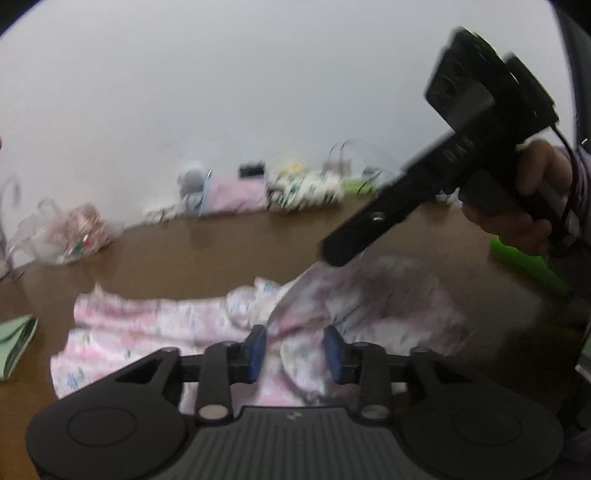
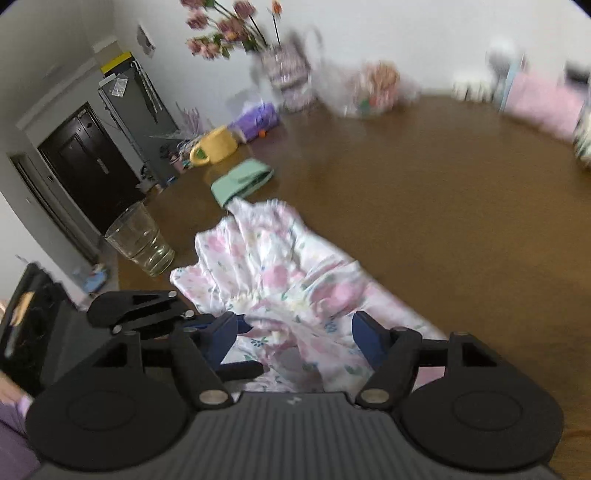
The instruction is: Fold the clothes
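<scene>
A pink floral garment point(image 1: 155, 325) lies crumpled on the brown table point(image 1: 221, 251). My left gripper point(image 1: 295, 350) has its blue pads either side of a bunched fold of the cloth, with a gap between them. In this view the right gripper point(image 1: 334, 254) reaches in from the right, its tip on a raised ridge of the cloth. In the right wrist view the garment point(image 2: 266, 273) spreads ahead, and my right gripper point(image 2: 295, 336) stands wide open over it, pads apart. The left gripper's body point(image 2: 133, 310) shows at lower left.
A folded green cloth point(image 2: 240, 181) lies beyond the garment, also at the left wrist view's left edge point(image 1: 16, 345). A glass point(image 2: 142, 243) stands by the table's left edge. Bags, folded pink fabric point(image 1: 236, 195) and flowers point(image 2: 229, 29) line the far wall. A green object point(image 1: 524, 264) sits at right.
</scene>
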A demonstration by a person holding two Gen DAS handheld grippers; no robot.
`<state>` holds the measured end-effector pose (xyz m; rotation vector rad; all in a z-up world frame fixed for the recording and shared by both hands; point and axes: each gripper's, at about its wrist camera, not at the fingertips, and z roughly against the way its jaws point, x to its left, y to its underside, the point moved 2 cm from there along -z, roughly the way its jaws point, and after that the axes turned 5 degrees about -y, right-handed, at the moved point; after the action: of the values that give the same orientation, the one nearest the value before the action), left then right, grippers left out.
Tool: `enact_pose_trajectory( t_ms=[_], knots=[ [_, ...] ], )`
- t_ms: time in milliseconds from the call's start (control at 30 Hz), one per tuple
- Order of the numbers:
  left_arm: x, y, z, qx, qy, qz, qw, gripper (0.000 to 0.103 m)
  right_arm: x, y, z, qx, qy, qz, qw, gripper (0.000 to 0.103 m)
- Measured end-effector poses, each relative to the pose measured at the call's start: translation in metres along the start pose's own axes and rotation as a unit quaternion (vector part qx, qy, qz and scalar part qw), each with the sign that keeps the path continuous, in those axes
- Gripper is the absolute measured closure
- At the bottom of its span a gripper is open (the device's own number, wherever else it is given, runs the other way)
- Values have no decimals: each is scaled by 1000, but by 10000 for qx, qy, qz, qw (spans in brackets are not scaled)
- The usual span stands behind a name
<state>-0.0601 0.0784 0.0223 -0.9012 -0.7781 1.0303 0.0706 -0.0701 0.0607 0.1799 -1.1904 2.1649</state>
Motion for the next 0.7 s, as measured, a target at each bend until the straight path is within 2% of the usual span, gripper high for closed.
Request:
enact_pose_trajectory(
  t_ms=[33,133,200,267,333,367,400,433,467,500,533,600,633,700],
  knots=[
    [4,-3,4,-117,55,28,9999,52,4,-1,12,-75,156,160,9997,33],
    [14,-10,10,-255,-32,124,9996,51,26,0,34,-112,482,923,9945,28],
    [16,-13,10,-250,-141,68,9996,51,41,7,28,147,506,1649,9849,20],
    [15,-14,11,-240,-124,44,9996,51,52,12,12,439,561,2455,9668,18],
    [13,-14,14,-256,-66,0,9996,51,59,18,-9,820,598,3251,9402,18],
    [11,-14,17,-262,-44,-44,9996,51,60,21,-21,1062,581,3592,9254,21],
    [8,-13,19,-260,-48,-98,9996,51,60,22,-32,1272,564,3764,9160,26],
    [7,-11,21,-255,-66,-101,9996,51,58,20,-43,1469,543,3742,9140,52],
    [5,-10,24,-246,-80,-101,9996,51,53,15,-51,1567,511,3483,9228,86],
    [4,-8,26,-216,-83,-72,9997,51,46,9,-58,1614,474,3129,9348,88],
    [4,-5,28,-193,-111,-53,9997,51,39,1,-59,1434,520,2709,9504,88],
    [5,1,29,-126,-142,0,9998,51,31,-6,-58,1039,852,2202,9662,88],
    [5,4,29,-81,-146,29,9999,51,32,-2,-60,991,1014,2205,9650,88],
    [6,7,29,-53,-147,98,9998,51,41,14,-68,1021,1335,2496,9537,88]
  ],
)
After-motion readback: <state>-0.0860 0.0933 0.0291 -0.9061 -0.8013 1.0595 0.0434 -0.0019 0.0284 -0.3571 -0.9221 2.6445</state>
